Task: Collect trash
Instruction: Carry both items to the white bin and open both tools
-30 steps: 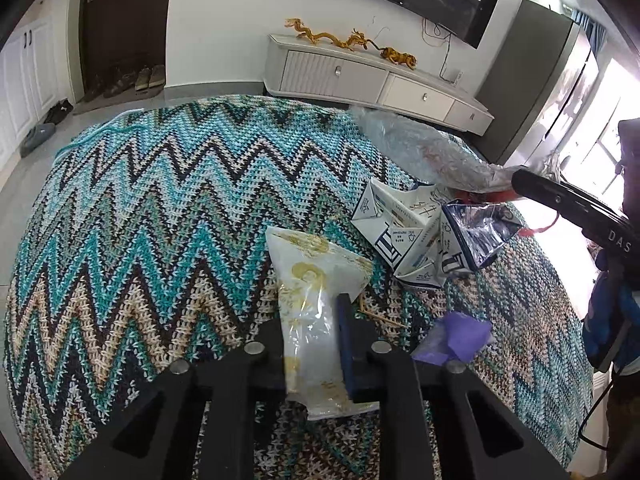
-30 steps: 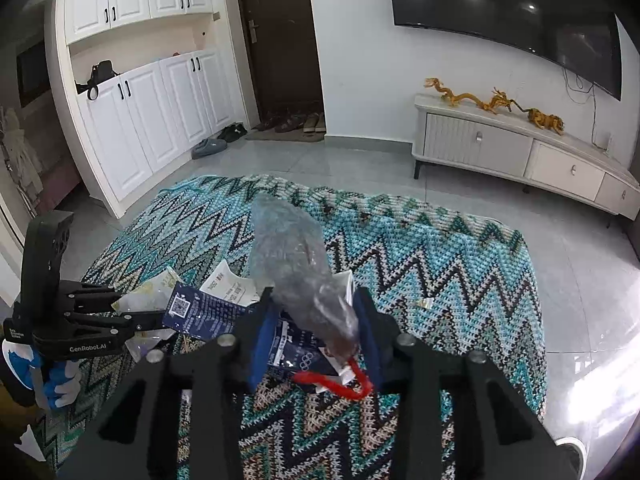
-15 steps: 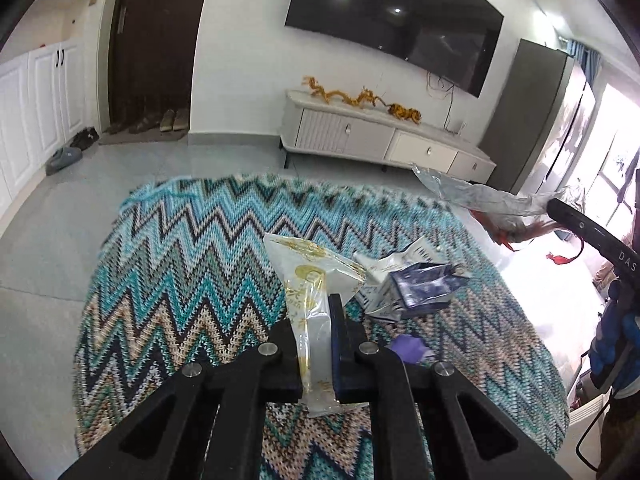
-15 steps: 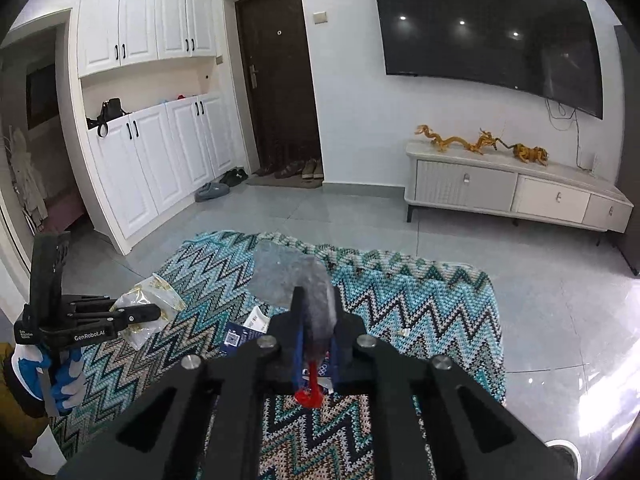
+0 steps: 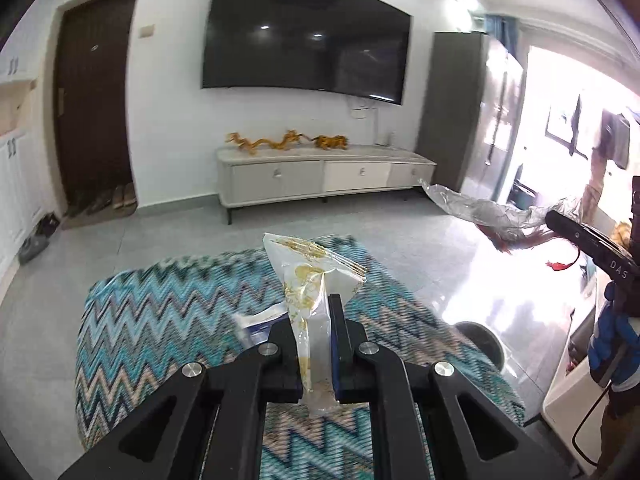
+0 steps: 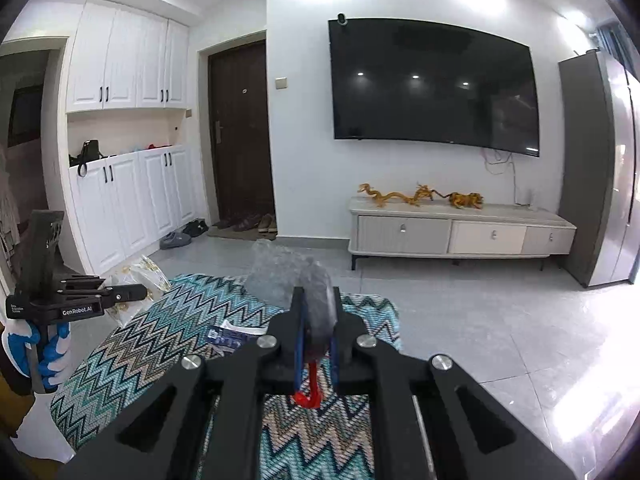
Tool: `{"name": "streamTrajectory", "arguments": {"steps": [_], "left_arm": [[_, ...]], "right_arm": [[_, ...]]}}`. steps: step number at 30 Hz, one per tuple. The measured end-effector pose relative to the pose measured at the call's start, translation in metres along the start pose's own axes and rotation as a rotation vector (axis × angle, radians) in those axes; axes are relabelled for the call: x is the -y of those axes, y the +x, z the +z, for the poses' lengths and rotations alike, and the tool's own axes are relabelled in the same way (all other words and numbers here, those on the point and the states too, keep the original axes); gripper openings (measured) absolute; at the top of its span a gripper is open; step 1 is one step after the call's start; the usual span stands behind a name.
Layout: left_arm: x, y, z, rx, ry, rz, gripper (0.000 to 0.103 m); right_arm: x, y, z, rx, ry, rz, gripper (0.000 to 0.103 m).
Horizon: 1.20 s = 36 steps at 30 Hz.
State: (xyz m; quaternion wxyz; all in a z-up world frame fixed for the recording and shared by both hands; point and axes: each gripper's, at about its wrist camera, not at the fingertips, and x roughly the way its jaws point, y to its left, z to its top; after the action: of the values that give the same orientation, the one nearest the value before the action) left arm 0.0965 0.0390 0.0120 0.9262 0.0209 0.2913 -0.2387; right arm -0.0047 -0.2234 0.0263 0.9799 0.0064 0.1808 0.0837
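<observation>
Both pieces have come up off the zigzag rug (image 5: 160, 332) since a second ago. The left gripper (image 5: 318, 320) is clamped on the gold-printed clear wrapper (image 5: 308, 280), the right gripper (image 6: 318, 316) on the crumpled clear plastic bag (image 6: 288, 276) with its red tie; both now ride high above the rug. A blue-and-white carton (image 6: 230, 336) remains near the rug's middle, so collecting isn't finished
</observation>
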Motion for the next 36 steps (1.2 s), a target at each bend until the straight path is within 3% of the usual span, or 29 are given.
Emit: {"name": "streamTrajectory", "arguments": {"steps": [9, 17, 23, 30, 32, 33, 34, 36], "left_arm": [[0.145, 0.075, 0.031, -0.097, 0.211, -0.155, 0.009], [0.279, 0.196, 0.008, -0.308, 0.393, -0.252, 0.01], [0.337, 0.279, -0.026, -0.468, 0.412, -0.278, 0.011], [0.372, 0.334, -0.041, -0.531, 0.398, -0.301, 0.019], [0.374, 0.347, -0.043, -0.545, 0.374, -0.308, 0.025], [0.374, 0.351, -0.043, -0.55, 0.361, -0.31, 0.037], [0.375, 0.356, -0.042, -0.553, 0.345, -0.31, 0.058], [0.373, 0.357, -0.04, -0.534, 0.326, -0.316, 0.068]], "right_arm": [[0.112, -0.055, -0.049, -0.018, 0.151, -0.221, 0.009], [0.219, -0.034, -0.147, -0.175, 0.387, -0.347, 0.009], [0.272, 0.005, -0.221, -0.326, 0.505, -0.384, 0.009], [0.311, 0.042, -0.276, -0.422, 0.617, -0.396, 0.011], [0.317, 0.052, -0.288, -0.44, 0.634, -0.398, 0.012], [0.321, 0.054, -0.295, -0.451, 0.64, -0.399, 0.012], [0.323, 0.059, -0.301, -0.468, 0.646, -0.406, 0.012], [0.327, 0.067, -0.31, -0.5, 0.662, -0.416, 0.012]]}}
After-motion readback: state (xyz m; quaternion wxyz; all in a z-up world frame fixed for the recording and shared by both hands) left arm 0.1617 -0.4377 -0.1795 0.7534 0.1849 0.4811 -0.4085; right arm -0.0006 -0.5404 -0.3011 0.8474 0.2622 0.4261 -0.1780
